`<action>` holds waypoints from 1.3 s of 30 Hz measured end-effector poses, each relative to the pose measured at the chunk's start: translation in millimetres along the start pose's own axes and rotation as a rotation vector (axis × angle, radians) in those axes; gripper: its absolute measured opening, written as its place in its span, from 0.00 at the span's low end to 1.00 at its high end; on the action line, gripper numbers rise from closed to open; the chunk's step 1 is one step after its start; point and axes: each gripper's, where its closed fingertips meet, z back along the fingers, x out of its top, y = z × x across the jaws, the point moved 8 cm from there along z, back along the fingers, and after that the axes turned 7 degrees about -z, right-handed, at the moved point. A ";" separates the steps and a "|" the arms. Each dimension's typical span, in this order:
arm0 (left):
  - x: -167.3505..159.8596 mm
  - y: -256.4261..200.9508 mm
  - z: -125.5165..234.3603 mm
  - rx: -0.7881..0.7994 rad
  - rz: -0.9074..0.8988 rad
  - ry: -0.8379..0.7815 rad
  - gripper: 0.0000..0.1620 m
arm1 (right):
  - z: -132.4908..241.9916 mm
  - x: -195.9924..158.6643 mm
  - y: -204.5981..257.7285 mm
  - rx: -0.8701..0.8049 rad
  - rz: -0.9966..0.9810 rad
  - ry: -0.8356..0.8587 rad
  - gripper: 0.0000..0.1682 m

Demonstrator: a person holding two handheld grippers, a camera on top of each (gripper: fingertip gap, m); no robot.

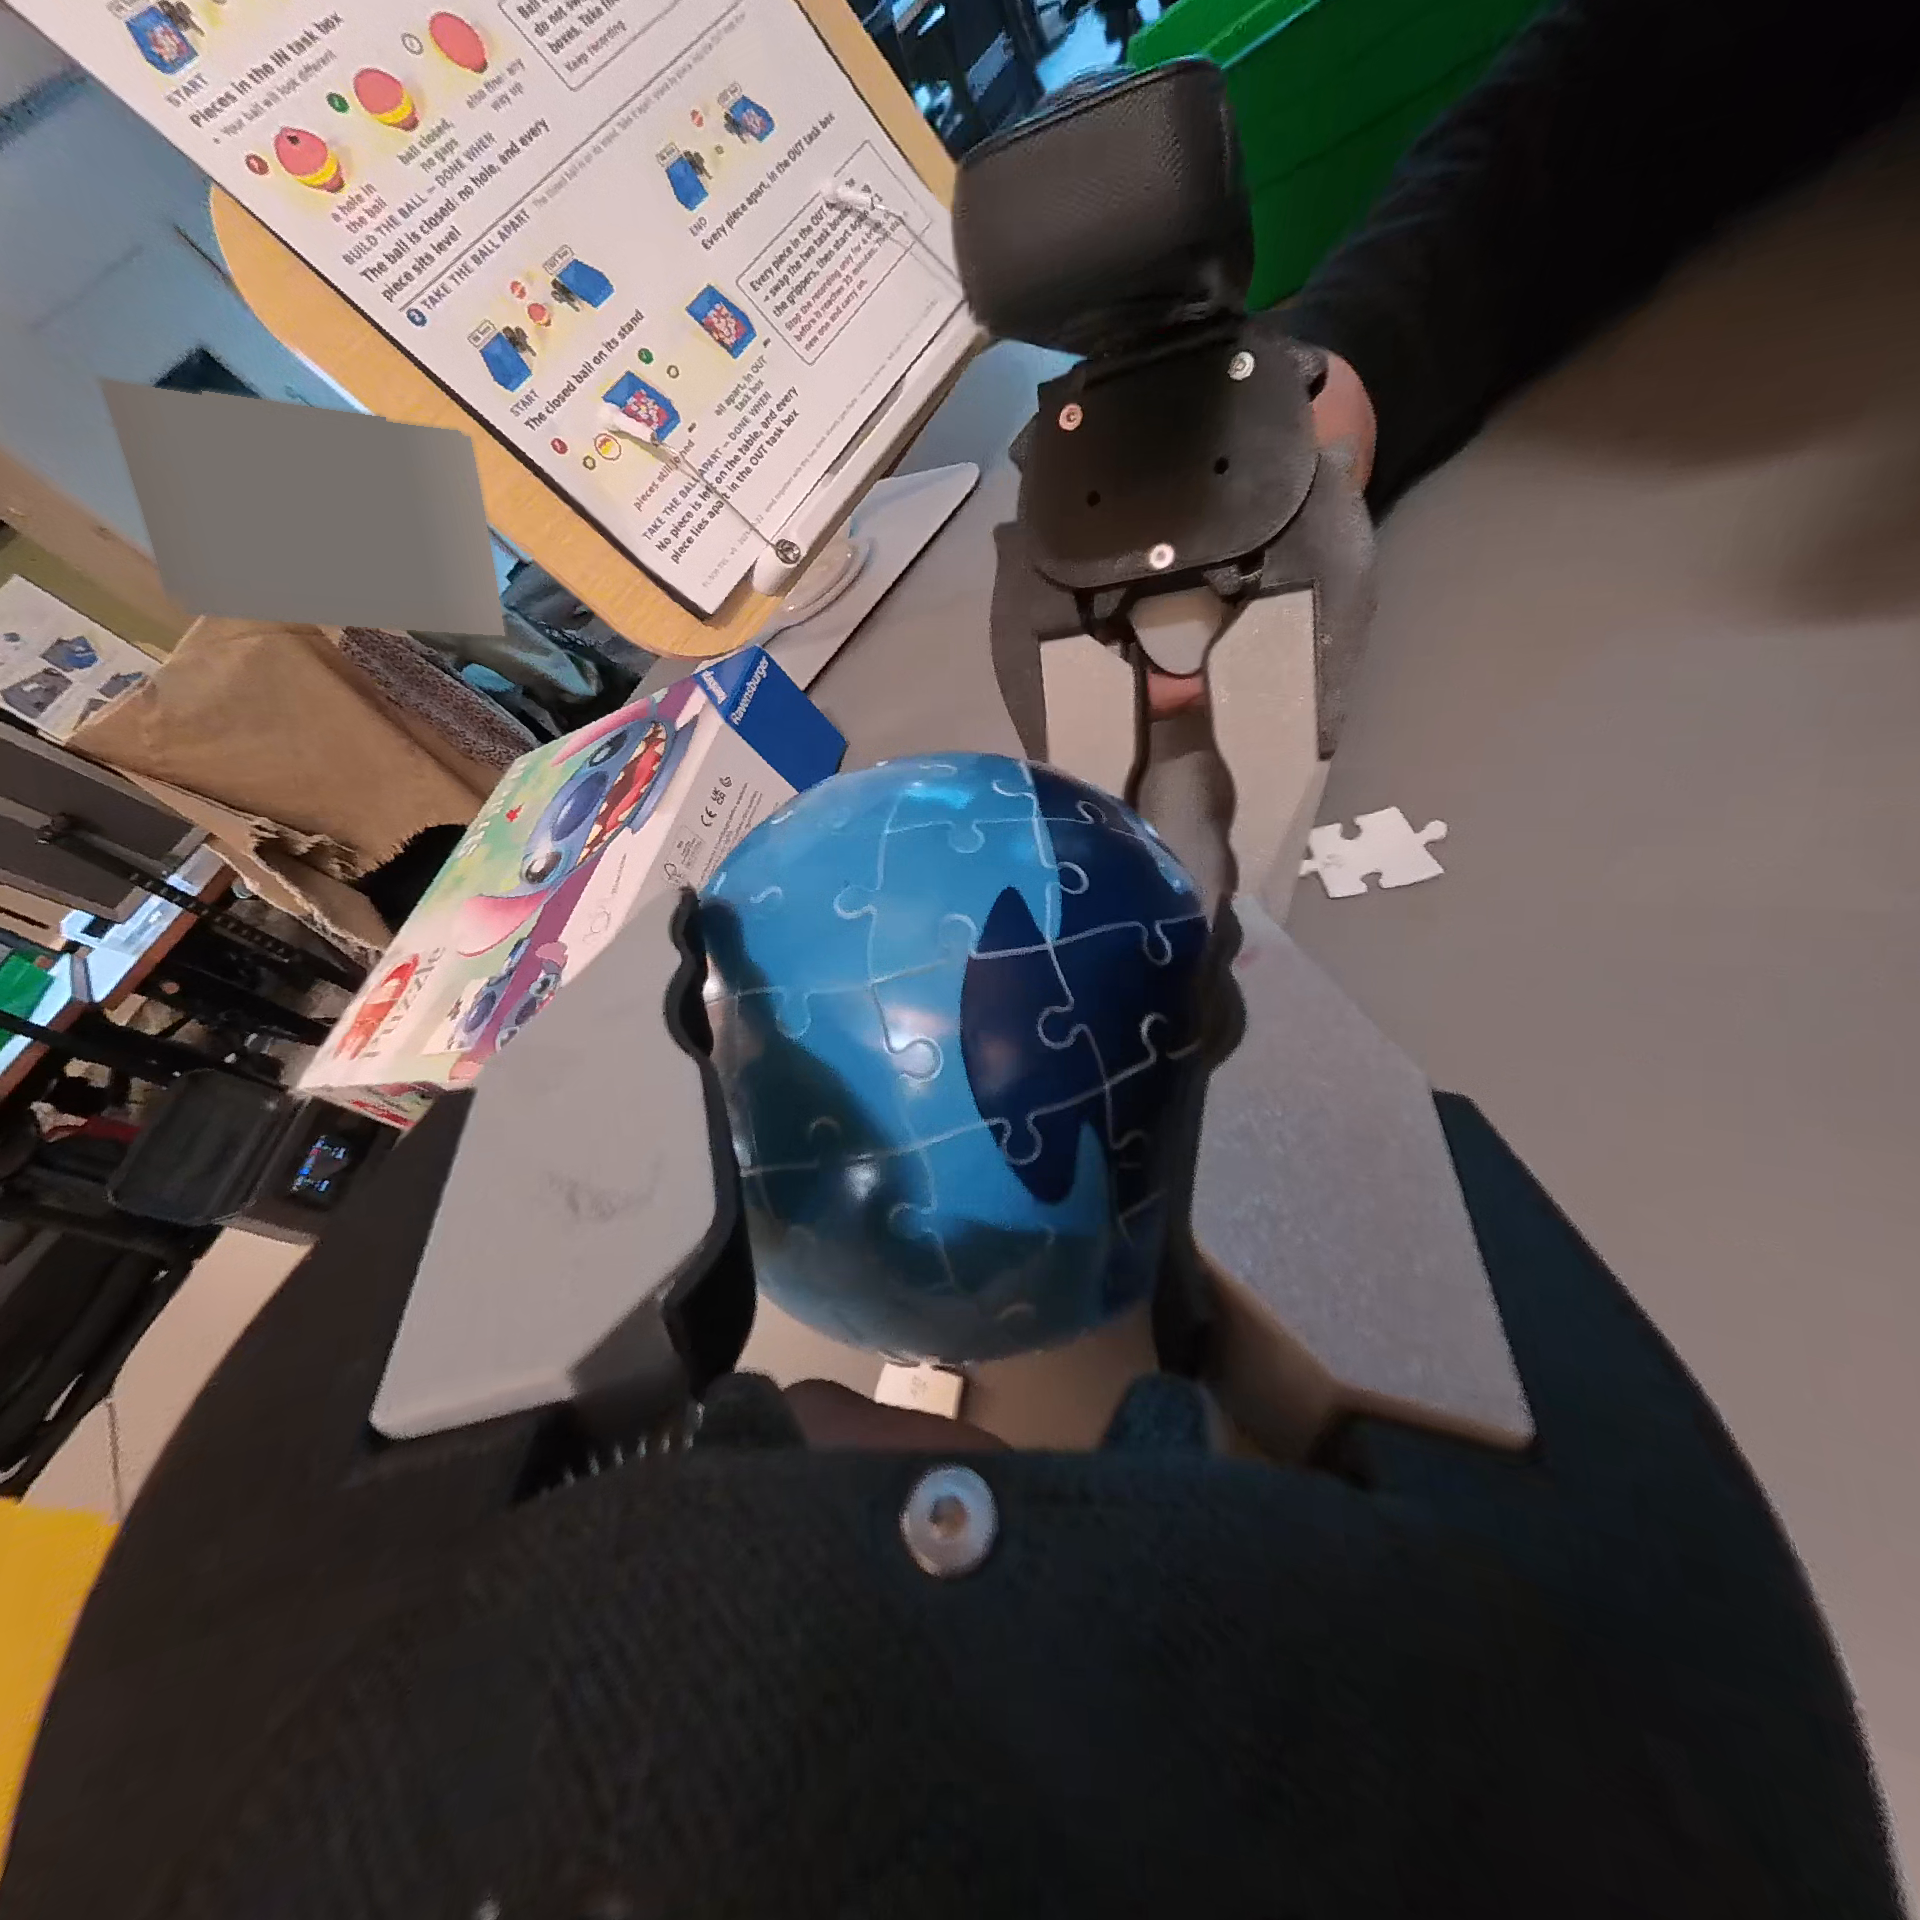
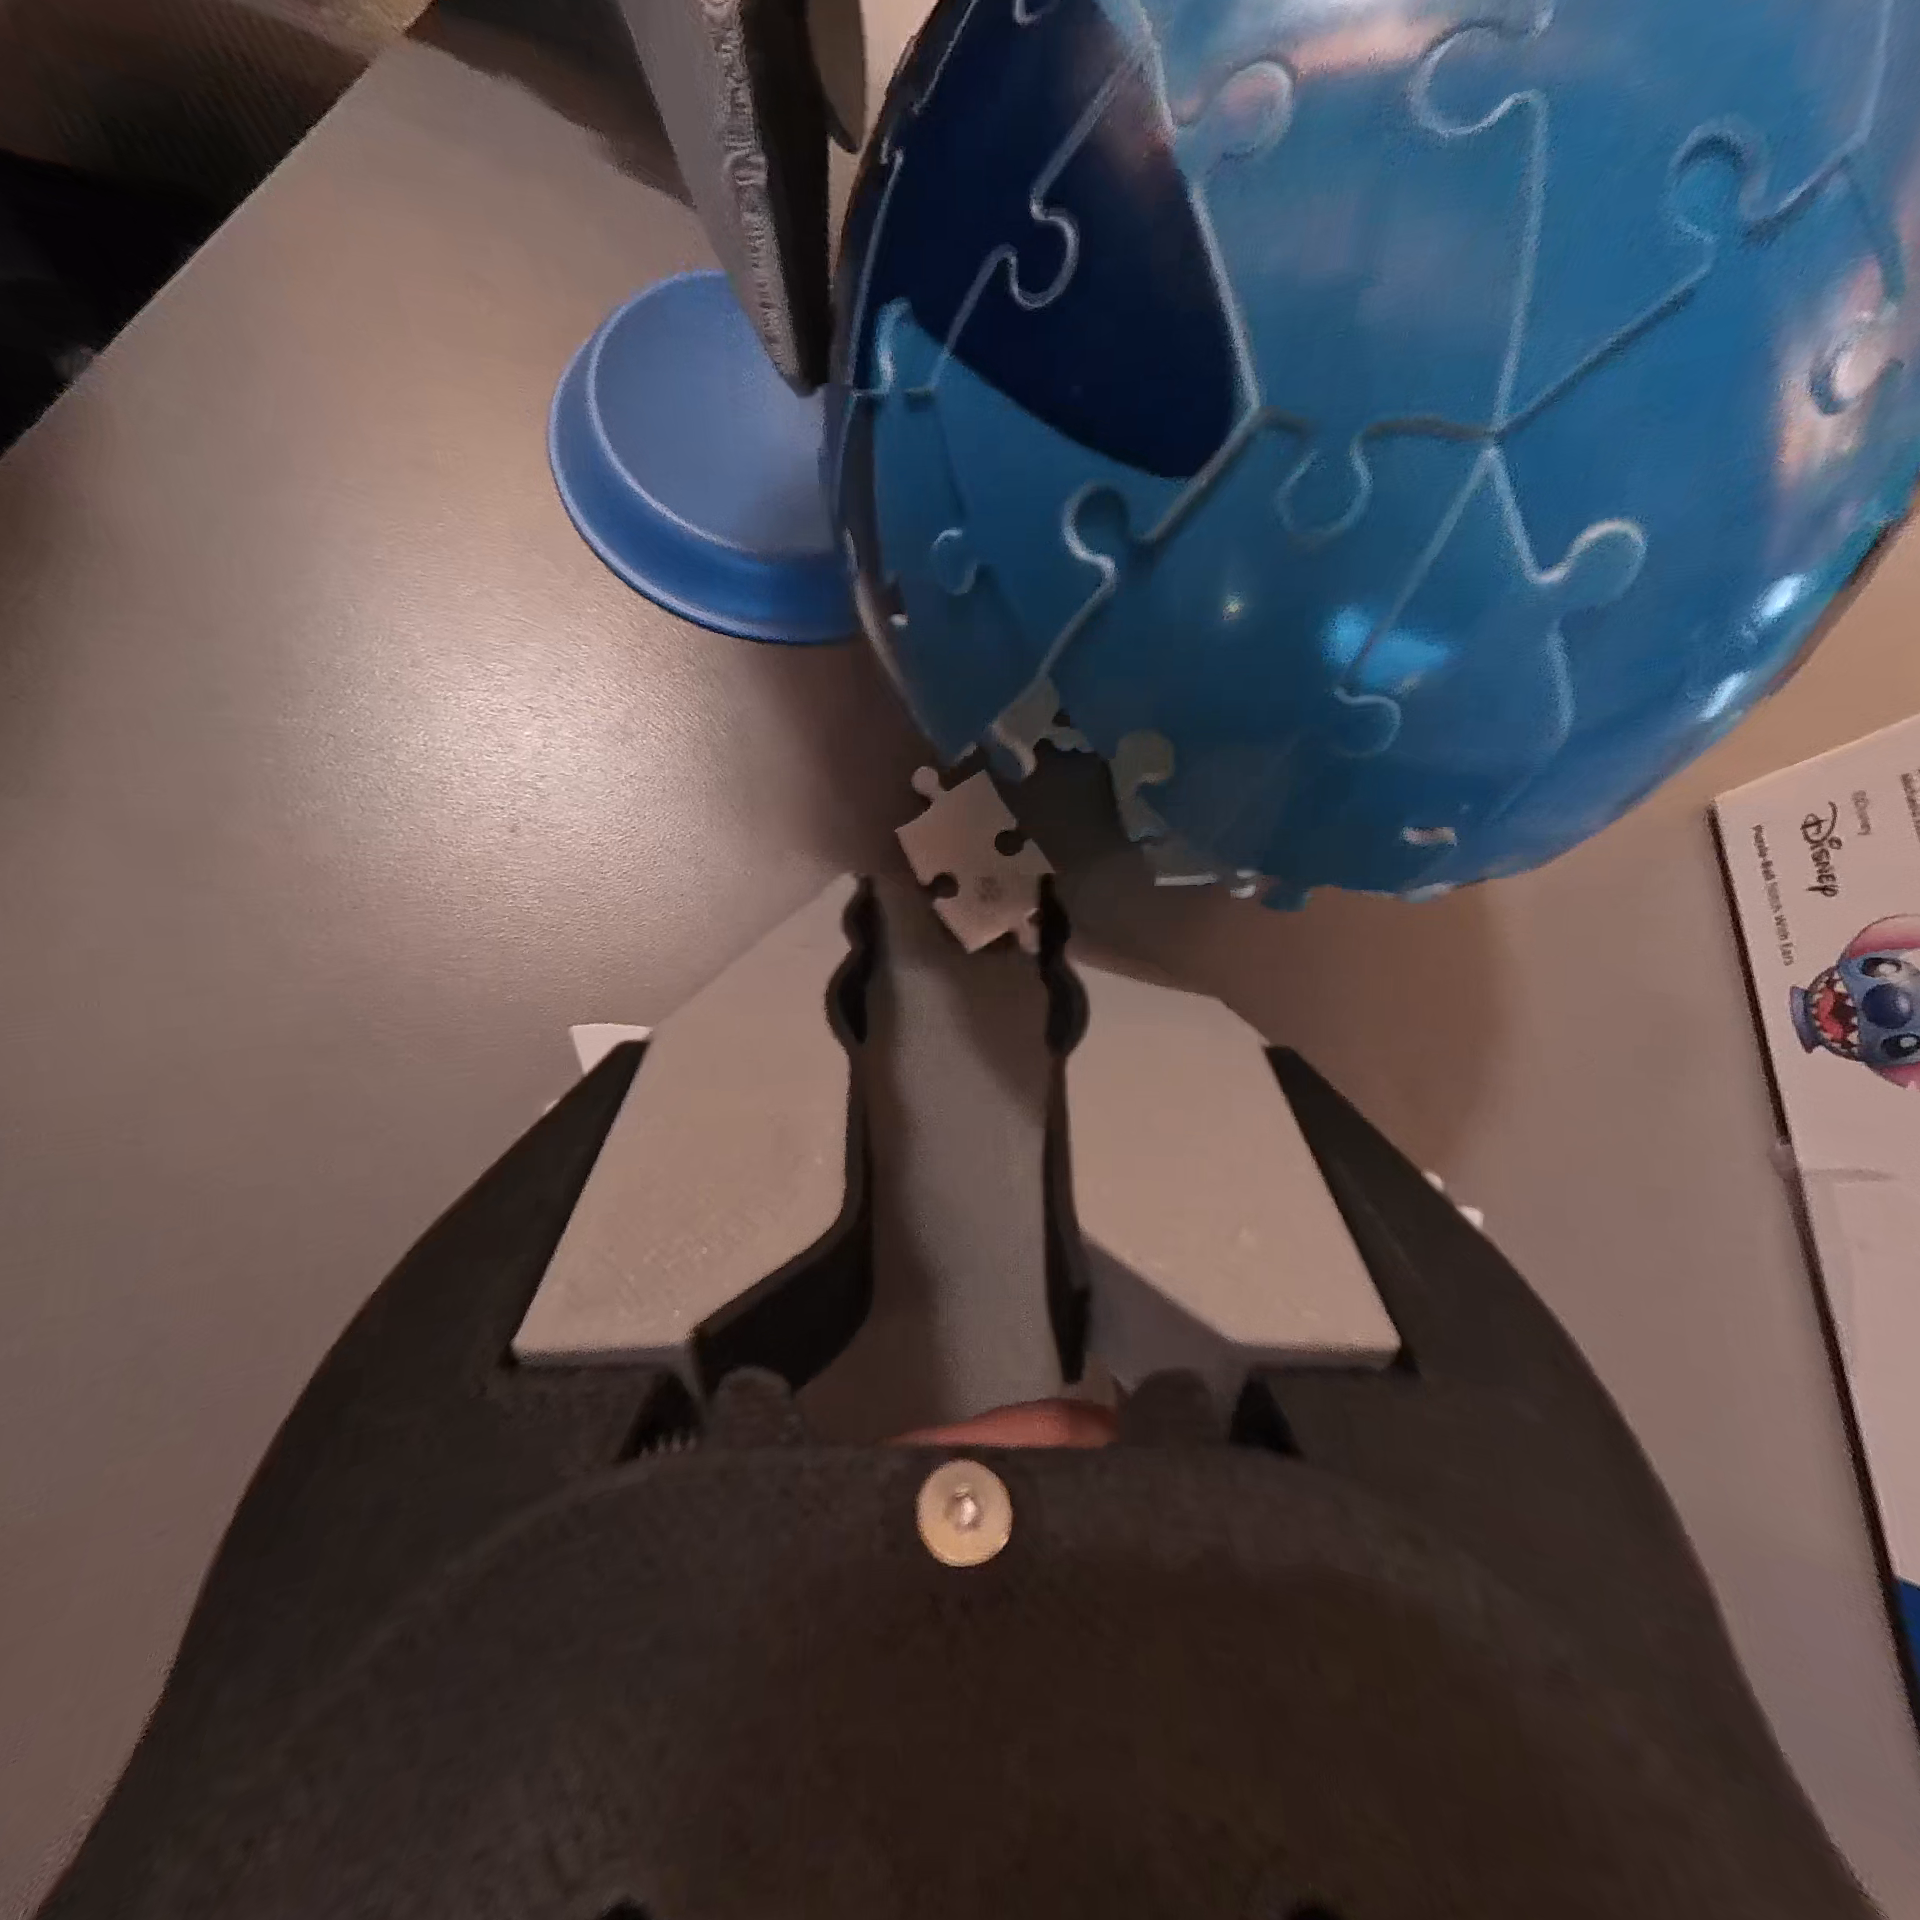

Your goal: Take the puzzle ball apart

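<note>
I hold the puzzle ball (image 1: 956, 1049) up off the table (image 1: 1662, 935) with my left gripper (image 1: 951, 997) — one finger on each side, squeezing it so it cannot roll or spin. That keeps it steady while my other hand works.

The ball has a hole (image 2: 1081, 821) low down, turned toward my right gripper (image 2: 951, 914) so I can reach the edges there. My right gripper is nearly closed, and a small white piece (image 2: 971, 868) sits at its tips, just by the hole. I cannot tell if it is pinched tight or only touching.

The blue stand (image 2: 686, 468) sits empty on the table. The puzzle box (image 1: 582, 883) lies beside the ball. One loose piece (image 1: 1371, 852) lies flat on the table — out of the way.
</note>
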 end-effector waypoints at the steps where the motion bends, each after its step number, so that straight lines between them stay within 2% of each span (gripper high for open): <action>1: -0.4 0.9 0.5 -0.006 0.008 -0.001 0.58 | 0.3 0.4 -1.2 -0.005 -0.002 -0.005 0.18; 6: -0.5 3.1 1.6 -0.029 -0.008 0.019 0.58 | -3.1 1.4 -9.0 0.047 -0.016 0.000 0.21; 12: -1.1 5.7 0.1 -0.046 -0.010 0.032 0.59 | -9.1 3.6 -13.1 0.160 -0.073 0.021 0.17; 16: -2.9 7.3 0.3 -0.041 0.005 0.029 0.59 | -8.0 3.5 -9.9 0.152 -0.056 0.018 0.13; 25: -4.3 9.0 0.8 -0.050 0.009 0.026 0.59 | -6.0 5.1 -7.1 0.065 -0.008 0.000 0.13; 27: -5.3 9.9 2.3 -0.053 0.013 0.024 0.59 | -0.6 7.7 -8.6 0.041 -0.002 -0.032 0.00; 29: -7.0 11.3 3.6 -0.052 0.029 0.019 0.59 | 6.2 10.2 -10.9 0.019 0.001 -0.062 0.01; 32: -8.4 12.0 4.9 -0.050 0.040 0.018 0.59 | 8.2 7.8 -11.2 0.013 -0.008 -0.048 0.10; 36: -8.8 12.2 3.8 -0.050 0.039 0.012 0.59 | 7.5 1.6 -12.6 -0.005 0.017 -0.016 0.12; 39: -9.2 13.9 -0.6 -0.047 0.024 0.016 0.60 | 6.8 9.6 -8.2 0.025 0.011 -0.055 0.13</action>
